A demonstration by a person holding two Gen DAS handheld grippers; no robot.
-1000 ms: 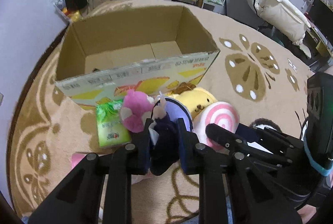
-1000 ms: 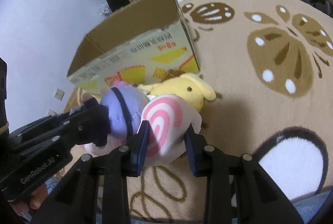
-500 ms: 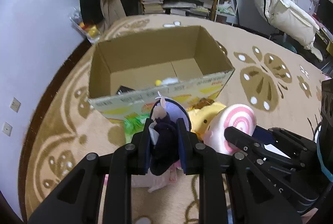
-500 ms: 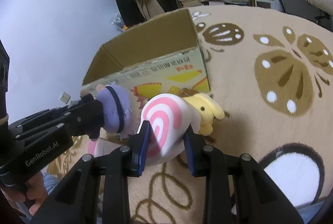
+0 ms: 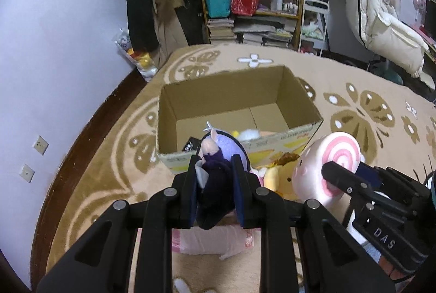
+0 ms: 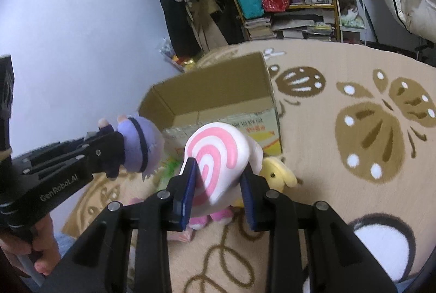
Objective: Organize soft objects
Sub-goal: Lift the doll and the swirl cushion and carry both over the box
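You are mid-carry: your left gripper pinches the lavender plush doll with dark clothes, your right gripper pinches the white plush with a pink spiral, both lifted just short of the open cardboard box. Next, I judge, carry them over its near wall, then spread the fingers.

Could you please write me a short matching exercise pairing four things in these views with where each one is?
Things:
1. purple doll
2. swirl plush
3. yellow plush
4. box

Places:
A. lying on the rug, in front of the box
B. clamped in the right gripper
C. standing open on the rug
D. clamped in the left gripper

Pairs: 1-D, 2-B, 3-A, 4-C
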